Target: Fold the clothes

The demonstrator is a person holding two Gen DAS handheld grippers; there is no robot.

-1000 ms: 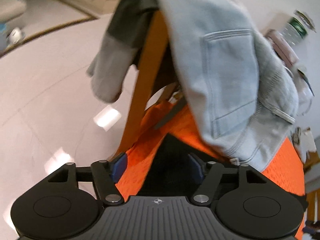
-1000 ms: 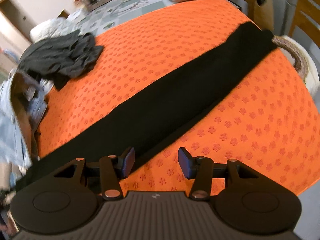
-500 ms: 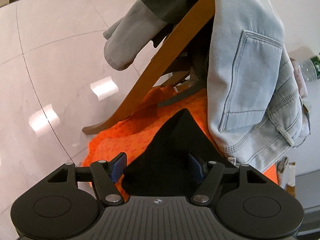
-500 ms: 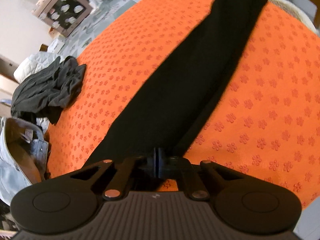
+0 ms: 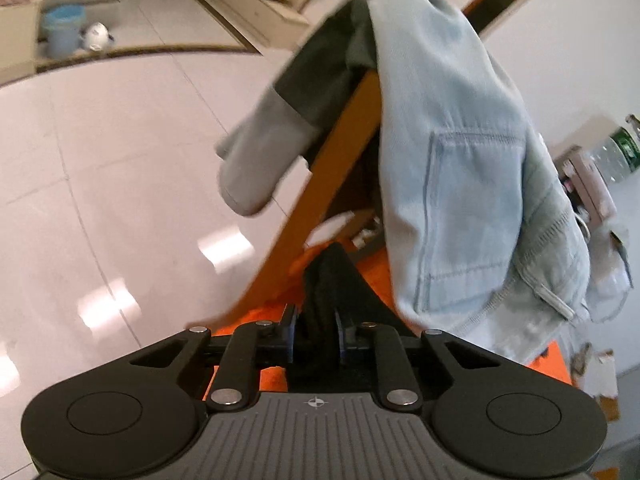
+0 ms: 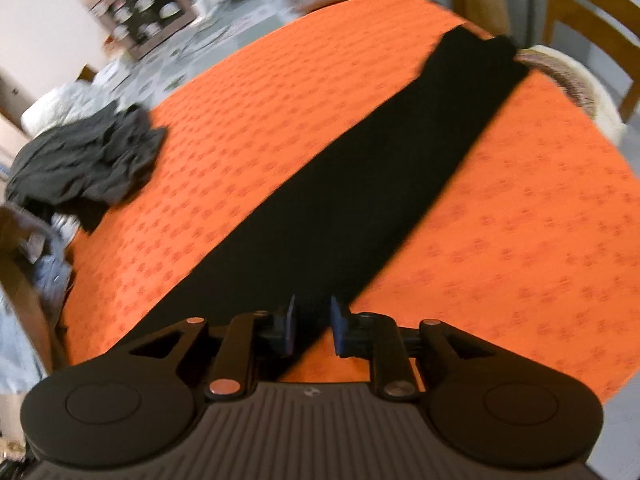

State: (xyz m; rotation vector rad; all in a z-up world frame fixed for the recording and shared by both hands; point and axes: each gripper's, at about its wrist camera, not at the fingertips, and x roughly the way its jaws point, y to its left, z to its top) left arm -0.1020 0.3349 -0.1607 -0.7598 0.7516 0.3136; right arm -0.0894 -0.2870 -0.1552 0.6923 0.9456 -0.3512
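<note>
Two hand-held grippers, one camera each. L gripper (image 5: 314,330): jaws drawn close w/ a bunched ridge of the long black cloth garment (image 5: 338,280) pinched between the 2 blue pads (image 5: 289,326), clenched on it. Fabric peaks up ahead of the fingers, lifted over the edge of the orange flower-print table cover (image 5: 372,268). Behind it: 1 orange-brown wooden chair (image 5: 324,184) w/ 2 items draped on its back, 1 pale blue denim jacket (image 5: 468,184) w/ a stitched pocket and 1 grey-and-charcoal garment (image 5: 276,140) hanging to the left. White tiled floor (image 5: 100,152) beyond; 1 light blue bucket (image 5: 60,36) far back, blurred. R gripper (image 6: 312,320): jaws narrowed around the near end of the same black garment (image 6: 360,184), small gap showing at each pad; frame is motion-blurred, cannot tell if it truly grips. Garment runs as 1 long flat strip diagonally across the orange cover (image 6: 520,200), near end at the R fingers, far end at the table's far right edge. 1 crumpled dark grey clothing heap (image 6: 84,160) well apart on the cover, left side. 2 wooden chairs (image 6: 592,12) seen past the far edge, 1 w/ a pale woven seat cushion (image 6: 576,84).
</note>
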